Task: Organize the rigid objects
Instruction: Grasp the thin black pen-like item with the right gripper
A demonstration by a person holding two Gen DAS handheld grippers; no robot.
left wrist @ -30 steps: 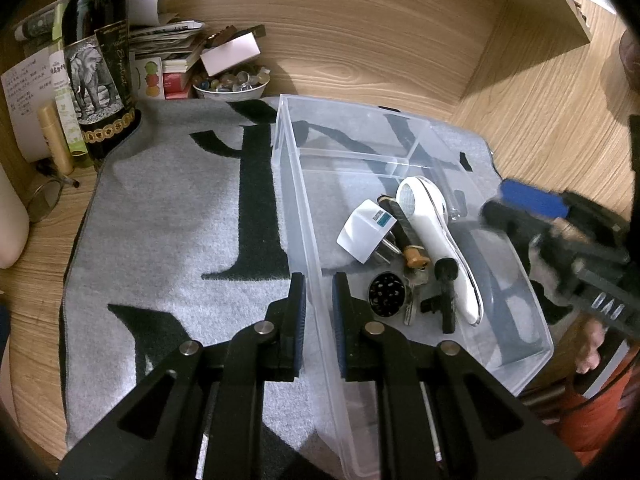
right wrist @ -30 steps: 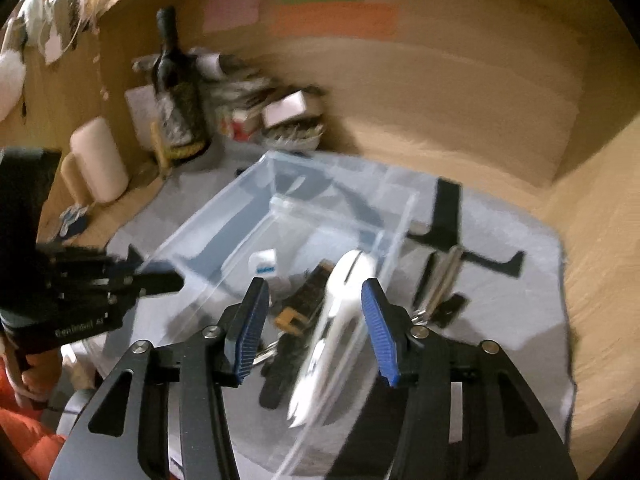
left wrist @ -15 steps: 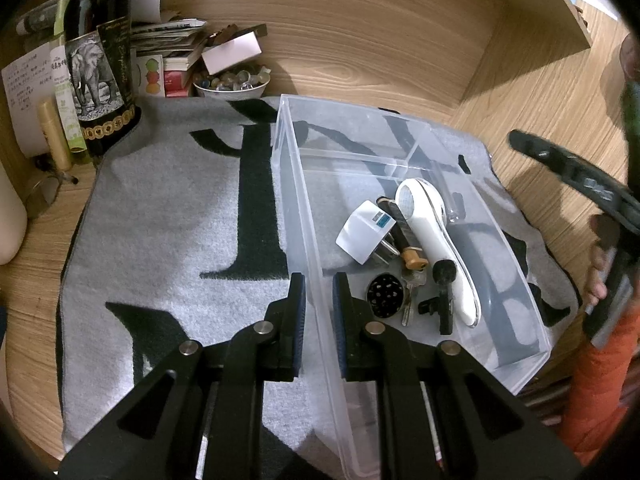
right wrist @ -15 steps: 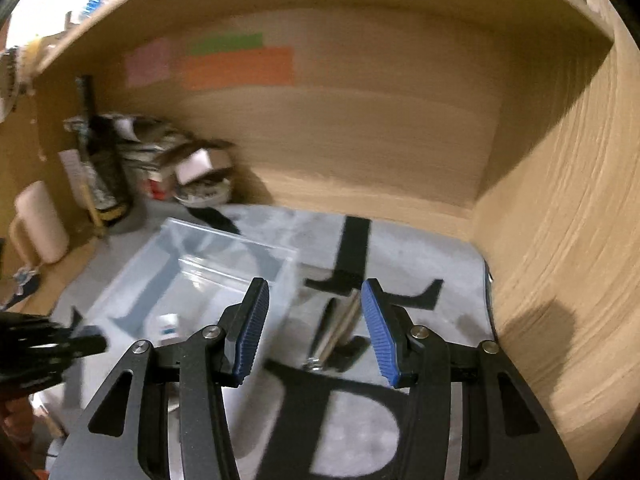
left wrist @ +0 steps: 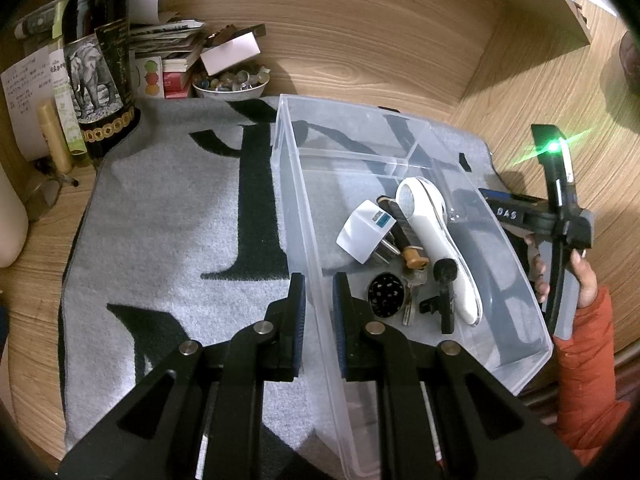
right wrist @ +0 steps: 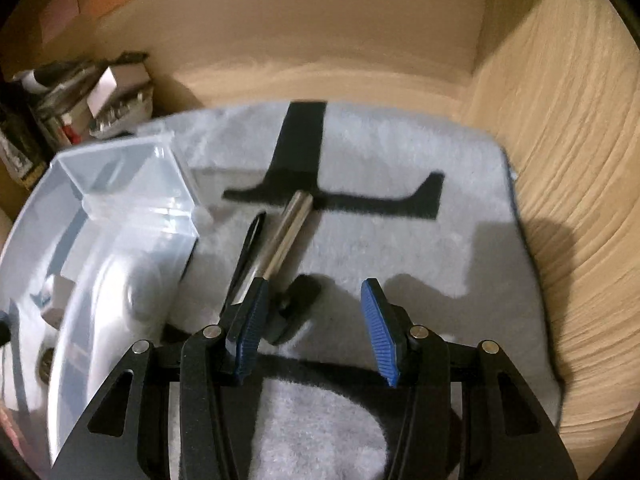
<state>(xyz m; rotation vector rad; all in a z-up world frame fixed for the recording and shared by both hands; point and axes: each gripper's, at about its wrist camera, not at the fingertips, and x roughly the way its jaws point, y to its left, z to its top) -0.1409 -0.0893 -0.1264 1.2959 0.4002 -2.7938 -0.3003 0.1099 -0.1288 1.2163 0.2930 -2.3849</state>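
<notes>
My left gripper point(left wrist: 319, 300) is shut on the left wall of a clear plastic bin point(left wrist: 298, 184), one finger on each side. The bin holds a white handheld device point(left wrist: 436, 232), a white plug adapter point(left wrist: 364, 230), a black round disc point(left wrist: 386, 294), keys and a small black tool point(left wrist: 444, 292). My right gripper point(right wrist: 314, 322) is open and empty, low over the grey mat to the right of the bin point(right wrist: 132, 184). A silver metal cylinder point(right wrist: 286, 234), a black pen-like item point(right wrist: 246, 252) and a small black piece point(right wrist: 298, 304) lie on the mat just ahead of its left finger.
The grey mat with black letters point(left wrist: 168, 216) covers the wooden desk. A dark wine bottle point(left wrist: 98, 64), stacked papers and books, and a bowl of small objects point(left wrist: 230, 84) stand at the back left. Wooden walls enclose the back and right point(right wrist: 560, 160).
My right gripper has swung from above the bin to the mat on its right and dropped low toward the silver cylinder. My left gripper keeps its hold on the bin wall.
</notes>
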